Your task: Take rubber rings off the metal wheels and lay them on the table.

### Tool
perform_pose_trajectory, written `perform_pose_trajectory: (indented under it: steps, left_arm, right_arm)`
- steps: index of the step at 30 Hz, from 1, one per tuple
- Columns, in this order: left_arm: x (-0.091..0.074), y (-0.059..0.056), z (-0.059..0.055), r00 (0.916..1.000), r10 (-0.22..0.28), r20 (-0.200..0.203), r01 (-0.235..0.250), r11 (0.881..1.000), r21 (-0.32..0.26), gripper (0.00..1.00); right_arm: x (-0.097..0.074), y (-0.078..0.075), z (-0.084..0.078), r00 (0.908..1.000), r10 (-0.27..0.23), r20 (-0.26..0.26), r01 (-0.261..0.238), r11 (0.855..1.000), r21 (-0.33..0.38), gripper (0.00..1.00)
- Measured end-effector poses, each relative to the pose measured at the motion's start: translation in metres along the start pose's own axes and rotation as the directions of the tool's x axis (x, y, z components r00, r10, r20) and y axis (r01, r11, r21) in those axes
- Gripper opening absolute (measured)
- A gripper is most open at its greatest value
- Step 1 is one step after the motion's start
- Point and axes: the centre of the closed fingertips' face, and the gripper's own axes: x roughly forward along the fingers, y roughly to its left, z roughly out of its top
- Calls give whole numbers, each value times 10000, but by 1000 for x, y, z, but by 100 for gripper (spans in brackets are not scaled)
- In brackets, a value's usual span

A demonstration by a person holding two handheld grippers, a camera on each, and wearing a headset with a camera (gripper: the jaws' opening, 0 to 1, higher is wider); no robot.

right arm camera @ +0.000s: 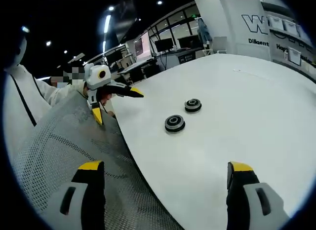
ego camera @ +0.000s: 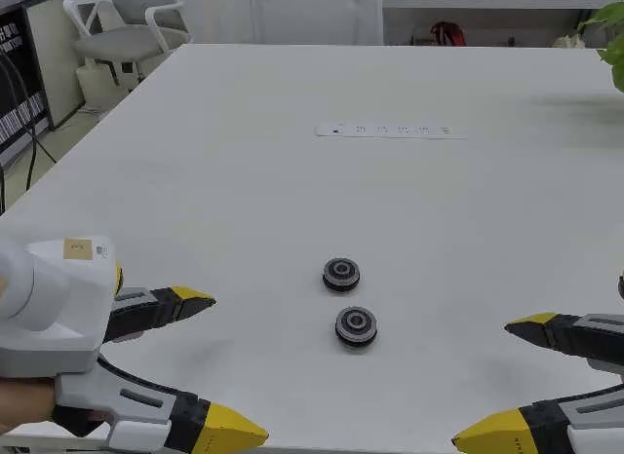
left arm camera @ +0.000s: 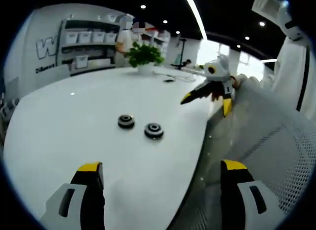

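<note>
White table (ego camera: pixel 292 162) spreads ahead of us. We hold both grippers wide open and empty: left gripper (ego camera: pixel 236 366) left of the near wheel (ego camera: pixel 357 325), right gripper (ego camera: pixel 483 383) right of it, about equally close. Just beyond lies the far wheel (ego camera: pixel 341 274). Both wheels lie flat, axles upright, rings seemingly on.

Head view: sat high, faced forward and down over the table (ego camera: pixel 292 181); wheels (ego camera: pixel 357 325) lower centre, near. Left gripper view: sat low at the table edge, caught the right gripper (left arm camera: pixel 206 105) upper right. Right gripper view: likewise, left gripper (right arm camera: pixel 120 107) upper left. All three shared the wheels.
</note>
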Motion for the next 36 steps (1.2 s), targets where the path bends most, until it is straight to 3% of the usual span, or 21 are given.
perform_pose_trajectory:
  steps: [21, 36]
  left_arm:
    - [1, 0, -2, 10000, -10, -75, 10, 10000, -24, 100]
    - [-2, 3, -1, 9992, 1, -408, 34, 9964, 845, 100]
  right_arm:
    - [0, -1, -2, 10000, 52, -48, -52, 10000, 17, 100]
    - [-1, 2, 8, 9993, 164, 333, -162, 9999, -59, 100]
